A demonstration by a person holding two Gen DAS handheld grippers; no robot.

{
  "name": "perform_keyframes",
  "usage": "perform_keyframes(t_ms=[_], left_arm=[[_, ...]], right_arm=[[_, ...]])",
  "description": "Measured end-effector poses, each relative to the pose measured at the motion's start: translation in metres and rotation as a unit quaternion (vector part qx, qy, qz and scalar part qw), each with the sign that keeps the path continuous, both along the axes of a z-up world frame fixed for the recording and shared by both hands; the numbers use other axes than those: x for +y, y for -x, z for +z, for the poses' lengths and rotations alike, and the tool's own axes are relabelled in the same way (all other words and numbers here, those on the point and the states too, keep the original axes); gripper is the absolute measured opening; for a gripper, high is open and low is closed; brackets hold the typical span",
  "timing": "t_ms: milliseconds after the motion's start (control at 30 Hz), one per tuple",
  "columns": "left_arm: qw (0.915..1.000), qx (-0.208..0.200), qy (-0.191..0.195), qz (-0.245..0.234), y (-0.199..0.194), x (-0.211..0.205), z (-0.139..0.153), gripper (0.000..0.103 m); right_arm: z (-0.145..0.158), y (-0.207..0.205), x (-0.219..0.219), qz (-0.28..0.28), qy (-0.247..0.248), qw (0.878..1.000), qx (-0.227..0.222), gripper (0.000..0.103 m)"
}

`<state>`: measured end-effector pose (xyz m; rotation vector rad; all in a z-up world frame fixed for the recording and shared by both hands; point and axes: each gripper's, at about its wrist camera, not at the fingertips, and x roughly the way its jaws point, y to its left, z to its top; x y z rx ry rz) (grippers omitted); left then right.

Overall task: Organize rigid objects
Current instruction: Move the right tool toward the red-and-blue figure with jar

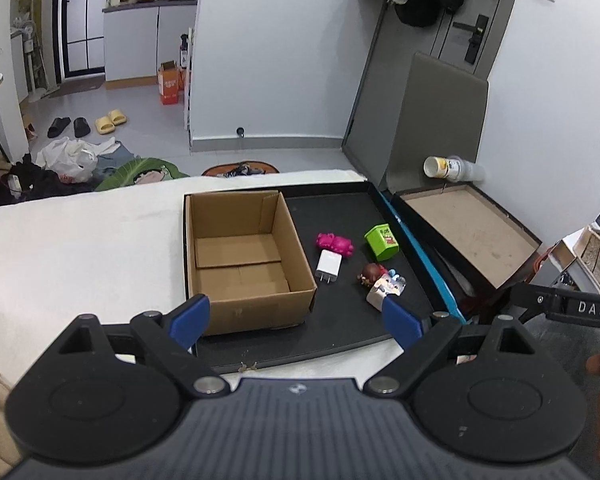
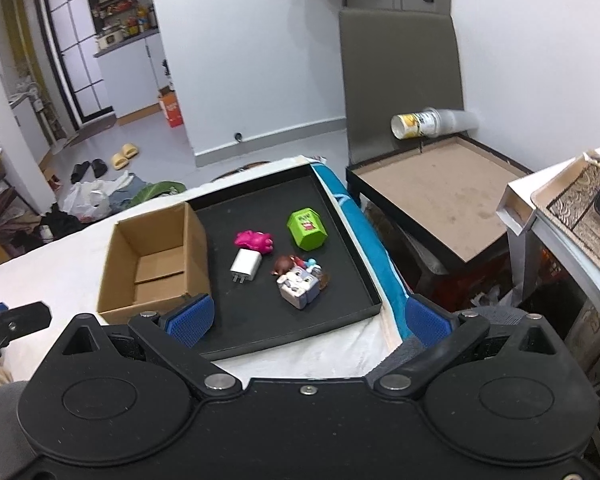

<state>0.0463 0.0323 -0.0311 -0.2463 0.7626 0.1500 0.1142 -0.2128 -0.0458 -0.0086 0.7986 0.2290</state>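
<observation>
A black tray lies on a white-covered table. At its left stands an empty cardboard box. To the right of the box lie a pink toy, a white charger plug, a green box, a small brown figurine and a grey-white cube toy. My left gripper hovers open over the tray's near edge. Open too, my right gripper is above the tray's near right corner. Neither holds anything.
A brown tray-like stand sits right of the table, with a tipped stack of paper cups behind it. A grey chair back stands beyond. Clutter and slippers lie on the floor at left.
</observation>
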Motion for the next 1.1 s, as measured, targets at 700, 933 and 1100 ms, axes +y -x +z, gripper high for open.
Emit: perform_keyframes(t_ms=[700,933,1100], left_arm=[[0.9973,0.066,0.033,0.003,-0.047,0.025,-0.044,0.092],[0.995,0.081,0.056,0.013,-0.06,0.039,-0.057,0.092],[0.9932,0.092,0.067,0.024,-0.068,0.05,-0.067,0.092]], right_arm=[[-0.044,-0.05,0.006,-0.019,0.01,0.998,0.059,0.103],[-0.052,-0.07,0.012,-0.017,0.002,0.997,0.07,0.103],[-0.06,-0.087,0.015,-0.026,0.004,0.997,0.073,0.103]])
